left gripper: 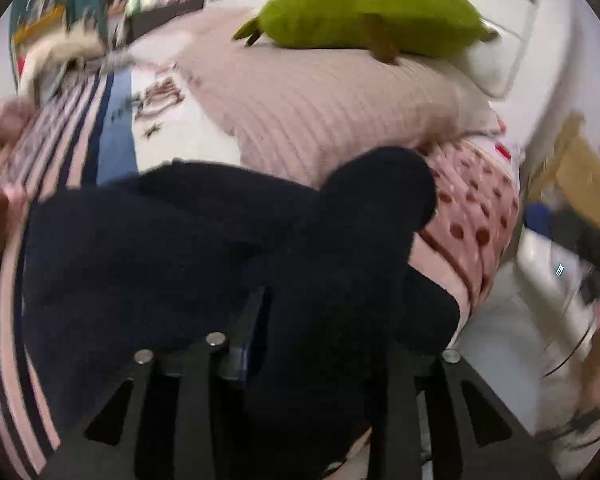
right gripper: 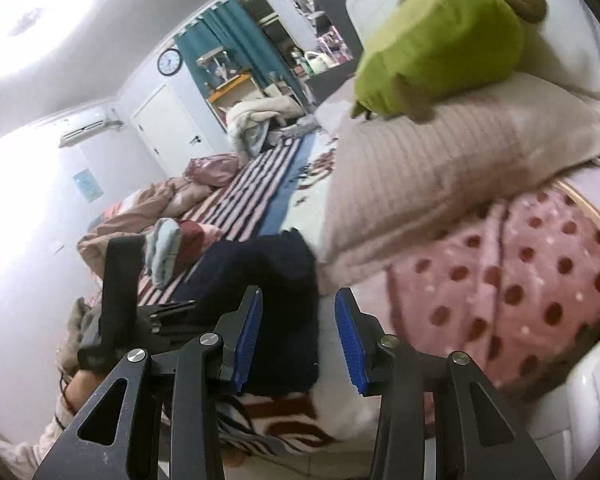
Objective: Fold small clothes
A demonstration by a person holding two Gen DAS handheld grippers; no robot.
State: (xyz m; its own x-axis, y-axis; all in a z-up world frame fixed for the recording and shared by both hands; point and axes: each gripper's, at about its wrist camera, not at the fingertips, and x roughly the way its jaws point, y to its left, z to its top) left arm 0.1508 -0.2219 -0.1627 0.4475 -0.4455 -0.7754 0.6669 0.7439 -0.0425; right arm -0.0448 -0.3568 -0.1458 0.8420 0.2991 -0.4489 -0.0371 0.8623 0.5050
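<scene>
A dark navy garment is draped over my left gripper, hiding most of both fingers; the jaws appear shut on it. It lies bunched on the bed. In the right wrist view the same navy garment lies just ahead of my right gripper, which is open and empty, blue pads apart. The left gripper's black body shows at the left of that view, at the garment's edge.
A ribbed pink pillow carries a green plush toy. A pink polka-dot blanket lies to the right. A striped sheet and crumpled bedding are further back, with small light-blue clothes.
</scene>
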